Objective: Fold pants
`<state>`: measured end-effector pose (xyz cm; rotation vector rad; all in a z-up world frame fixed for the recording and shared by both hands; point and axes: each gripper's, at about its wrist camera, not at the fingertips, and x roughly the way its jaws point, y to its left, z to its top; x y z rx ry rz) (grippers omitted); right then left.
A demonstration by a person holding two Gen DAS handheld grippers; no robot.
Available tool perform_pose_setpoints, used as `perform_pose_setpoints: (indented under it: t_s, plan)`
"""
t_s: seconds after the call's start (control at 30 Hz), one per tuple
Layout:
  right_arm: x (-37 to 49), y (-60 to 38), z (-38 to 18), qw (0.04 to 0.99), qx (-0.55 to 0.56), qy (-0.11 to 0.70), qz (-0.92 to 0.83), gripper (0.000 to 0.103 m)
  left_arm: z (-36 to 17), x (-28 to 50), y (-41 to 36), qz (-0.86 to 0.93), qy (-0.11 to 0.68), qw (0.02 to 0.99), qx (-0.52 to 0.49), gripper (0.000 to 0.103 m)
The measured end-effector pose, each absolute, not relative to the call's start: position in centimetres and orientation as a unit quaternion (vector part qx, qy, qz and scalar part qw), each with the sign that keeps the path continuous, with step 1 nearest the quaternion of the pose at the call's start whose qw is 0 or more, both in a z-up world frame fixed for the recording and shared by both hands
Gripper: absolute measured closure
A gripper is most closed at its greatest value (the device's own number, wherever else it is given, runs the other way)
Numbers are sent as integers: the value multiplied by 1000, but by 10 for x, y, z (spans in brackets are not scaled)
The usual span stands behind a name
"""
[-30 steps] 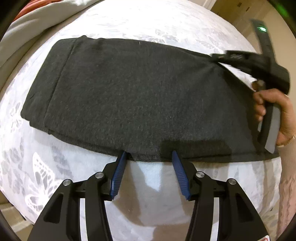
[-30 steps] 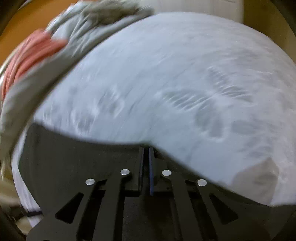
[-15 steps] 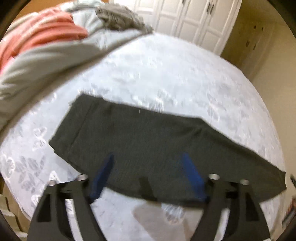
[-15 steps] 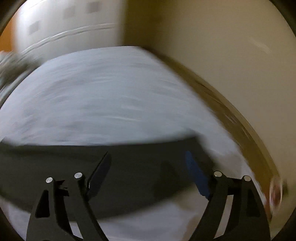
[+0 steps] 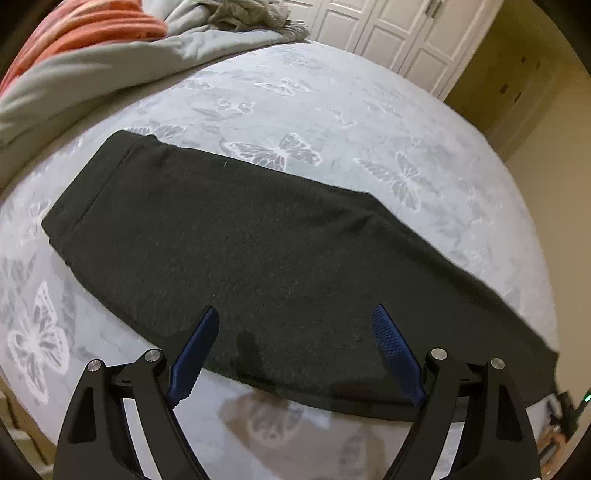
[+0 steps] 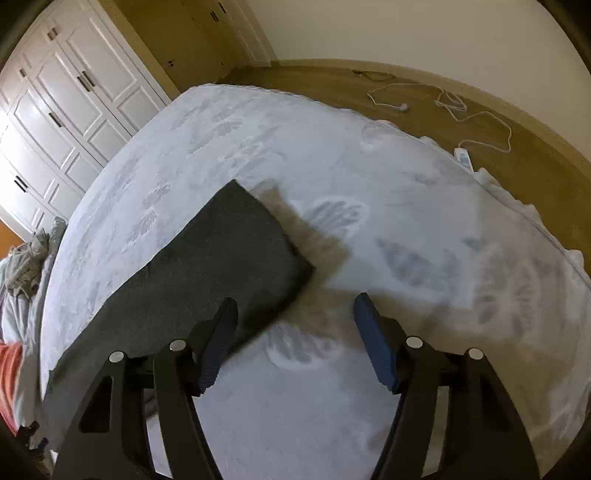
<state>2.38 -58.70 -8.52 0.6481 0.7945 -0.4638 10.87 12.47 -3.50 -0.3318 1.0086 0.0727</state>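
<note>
Dark grey pants (image 5: pixel 258 243) lie flat on the white butterfly-print bed (image 5: pixel 332 122), folded lengthwise, with the waistband at the left. My left gripper (image 5: pixel 297 332) is open and empty, held above the near edge of the pants. In the right wrist view the leg end of the pants (image 6: pixel 236 251) shows as a squared corner. My right gripper (image 6: pixel 293 314) is open and empty, just above the bed beside that corner, its left finger (image 6: pixel 218 339) over the fabric edge.
A grey blanket (image 5: pixel 110 66) with an orange striped cloth (image 5: pixel 85 26) is piled at the far left of the bed. White wardrobe doors (image 6: pixel 62 103) stand behind. The bed's right edge (image 6: pixel 517 199) drops to a wooden floor with a white cable (image 6: pixel 461 110).
My right gripper let go of the pants, opened and swung to the leg-end corner. My left gripper opened wider and lifted back from the near edge.
</note>
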Motion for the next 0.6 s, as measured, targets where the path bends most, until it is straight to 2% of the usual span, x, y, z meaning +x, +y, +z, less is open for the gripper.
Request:
perform_pose_setpoints:
  t_s: [0.03, 0.07, 0.1, 0.23, 0.3, 0.37, 0.47, 0.53, 0.6]
  plan:
    - [27, -584, -85, 849, 304, 378, -212, 61, -36, 110, 124, 31, 482, 862, -156, 21]
    - [34, -580, -85, 851, 309, 377, -196, 91, -37, 111, 124, 28, 486, 860, -152, 21]
    - [40, -577, -85, 849, 317, 378, -189, 95, -37, 112, 124, 27, 486, 860, -152, 21]
    - [57, -530, -26, 887, 311, 320, -124, 96, -36, 112, 137, 34, 488, 855, -170, 21]
    - [77, -466, 22, 914, 294, 277, -29, 96, -34, 111, 149, 36, 487, 852, -192, 21]
    - [100, -396, 44, 919, 277, 273, 59, 96, -31, 109, 158, 43, 480, 852, -203, 21]
    - [135, -280, 32, 901, 233, 326, 167, 91, -28, 104, 173, 52, 475, 855, -202, 21]
    - [150, -203, -10, 880, 181, 393, 196, 90, -27, 100, 184, 56, 475, 856, -197, 21]
    - [153, -166, -38, 875, 120, 434, 180, 91, -25, 94, 200, 61, 474, 856, -198, 21]
